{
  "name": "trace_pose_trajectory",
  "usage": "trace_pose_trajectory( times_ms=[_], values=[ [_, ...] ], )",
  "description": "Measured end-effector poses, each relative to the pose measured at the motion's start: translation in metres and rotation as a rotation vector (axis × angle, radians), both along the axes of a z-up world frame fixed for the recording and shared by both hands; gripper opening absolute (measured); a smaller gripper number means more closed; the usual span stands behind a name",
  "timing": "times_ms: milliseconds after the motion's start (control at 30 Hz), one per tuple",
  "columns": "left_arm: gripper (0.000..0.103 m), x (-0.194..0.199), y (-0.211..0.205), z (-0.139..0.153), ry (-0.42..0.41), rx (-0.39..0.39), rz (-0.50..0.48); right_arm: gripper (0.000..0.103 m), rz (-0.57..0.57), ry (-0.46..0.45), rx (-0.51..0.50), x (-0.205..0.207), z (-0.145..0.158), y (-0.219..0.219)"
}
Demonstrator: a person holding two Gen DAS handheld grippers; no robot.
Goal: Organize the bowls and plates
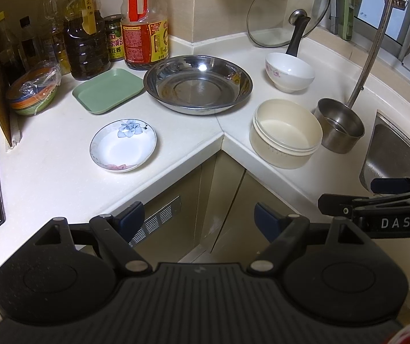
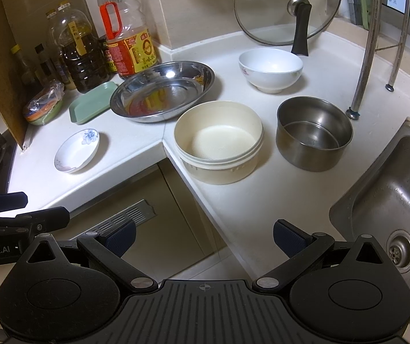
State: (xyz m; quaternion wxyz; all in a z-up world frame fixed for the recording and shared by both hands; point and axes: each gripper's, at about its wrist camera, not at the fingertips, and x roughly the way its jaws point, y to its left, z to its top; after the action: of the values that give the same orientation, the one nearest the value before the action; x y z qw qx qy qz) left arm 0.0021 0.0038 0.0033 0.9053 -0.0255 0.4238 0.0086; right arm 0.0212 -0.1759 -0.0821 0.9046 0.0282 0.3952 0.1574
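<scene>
So far nothing is organized, as I judge it: every dish sits separately on the countertop point(image 1: 47, 172). I hold the left gripper point(image 1: 196, 219) with jaws spread wide and empty, short of the counter edge; the right gripper point(image 2: 203, 236) is likewise spread and empty. Ahead and left of the left jaws lies the small flowered plate point(image 1: 123, 145); beyond it, the green tray point(image 1: 108, 91) and steel basin point(image 1: 197, 84). Straight ahead of the right jaws stands the cream bowl point(image 2: 218, 146), with the steel pot point(image 2: 314, 132) just right of it and the white bowl point(image 2: 271, 68) farther back. All stacking remains outstanding.
</scene>
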Motion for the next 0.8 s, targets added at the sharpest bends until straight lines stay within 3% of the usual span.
trace_pose_trajectory(
  times_ms=[800],
  values=[
    [0.082,0.033,-0.015,-0.003,0.014,0.001,0.09,0.102,0.103,-0.02,0.03,0.039,0.0,-0.017]
  ],
)
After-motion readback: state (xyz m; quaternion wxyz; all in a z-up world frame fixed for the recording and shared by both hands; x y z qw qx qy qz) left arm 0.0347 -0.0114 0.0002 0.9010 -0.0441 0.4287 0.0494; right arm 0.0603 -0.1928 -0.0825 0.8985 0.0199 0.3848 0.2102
